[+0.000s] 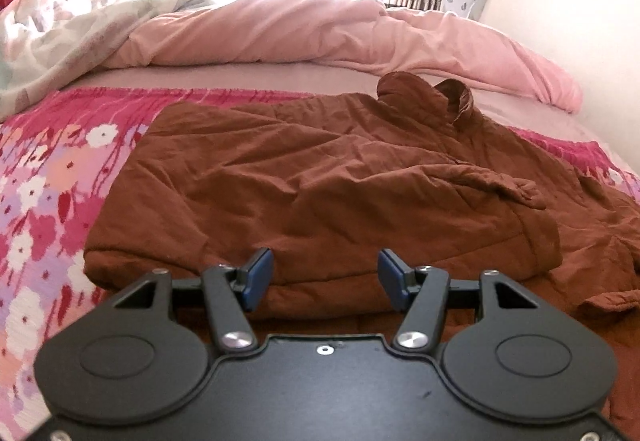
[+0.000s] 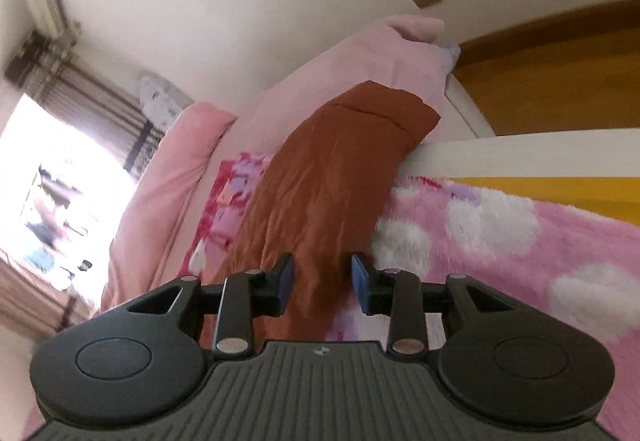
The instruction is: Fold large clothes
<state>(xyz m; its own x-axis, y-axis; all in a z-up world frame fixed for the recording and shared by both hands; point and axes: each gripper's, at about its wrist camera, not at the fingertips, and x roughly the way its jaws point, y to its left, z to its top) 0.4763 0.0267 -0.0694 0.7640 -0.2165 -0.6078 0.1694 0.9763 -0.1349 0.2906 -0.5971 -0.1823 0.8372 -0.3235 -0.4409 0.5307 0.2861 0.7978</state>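
Your left hand-held gripper hovers with its jaws apart and empty, just over the near edge of the brown coat. The coat lies half folded on the floral blanket of the bed, collar away from you. Your right hand-held gripper also has its jaws apart, gripping nothing, with the coat behind the gap.
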